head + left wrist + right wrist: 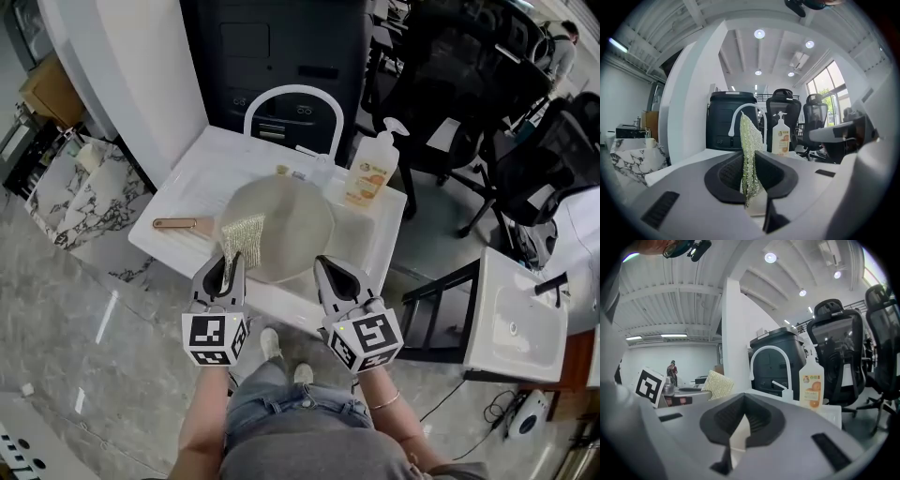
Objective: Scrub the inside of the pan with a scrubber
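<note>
Left gripper (231,267): yours is pinching the scrubber (244,239). In the left gripper view both jaws of that gripper (749,158) press on the mesh from either side.
Scrubber: pale, glittery mesh pad (750,138), on edge between the jaws with its tip poking out past them. From the head view it sits over the left part of the pan, close to where the handle joins. Can't tell whether it's actually touching the metal.
Right gripper (330,274): jaws pressed together with nothing in them, going by the right gripper view (743,397). It's near the pan's front edge, just right of your other one.
Pan (292,223): round and pale inside, lying flat on the white sink top (183,192). Its copper-coloured handle (178,223) points left.
Faucet (292,92): white arch at the back of the sink top, behind the pan.
Soap bottle (370,169): pump bottle with an orange label, upright at the back right, near the faucet and clear of the pan.
Side view bonus: your right gripper's camera also catches the scrubber (717,384) and the left one's marker cube (649,385) off to its left.
Background: black office chairs (469,84) behind and to the right.
</note>
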The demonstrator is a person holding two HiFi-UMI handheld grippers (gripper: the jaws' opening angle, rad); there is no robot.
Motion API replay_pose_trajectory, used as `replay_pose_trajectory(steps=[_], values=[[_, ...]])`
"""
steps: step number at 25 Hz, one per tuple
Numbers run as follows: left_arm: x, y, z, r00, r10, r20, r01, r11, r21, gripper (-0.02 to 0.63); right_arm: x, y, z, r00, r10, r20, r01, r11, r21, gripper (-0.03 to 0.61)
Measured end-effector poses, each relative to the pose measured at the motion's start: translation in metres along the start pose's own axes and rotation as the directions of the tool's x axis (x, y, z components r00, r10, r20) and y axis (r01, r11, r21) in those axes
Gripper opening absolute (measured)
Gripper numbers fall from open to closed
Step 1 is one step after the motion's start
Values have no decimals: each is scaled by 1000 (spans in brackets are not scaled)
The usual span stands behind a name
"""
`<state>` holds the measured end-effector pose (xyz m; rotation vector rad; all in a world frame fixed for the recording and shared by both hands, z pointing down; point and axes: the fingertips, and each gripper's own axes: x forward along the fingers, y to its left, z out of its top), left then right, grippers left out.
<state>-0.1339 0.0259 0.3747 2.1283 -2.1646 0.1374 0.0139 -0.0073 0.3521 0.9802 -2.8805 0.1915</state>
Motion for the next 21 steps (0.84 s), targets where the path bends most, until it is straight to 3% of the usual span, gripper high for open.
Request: replay_pose_trajectory(steps=[21], values=[[-56,-23,9,997,65,30,-65,998,11,69,-36,19,-5,998,56,17,-56,998,-4,9]])
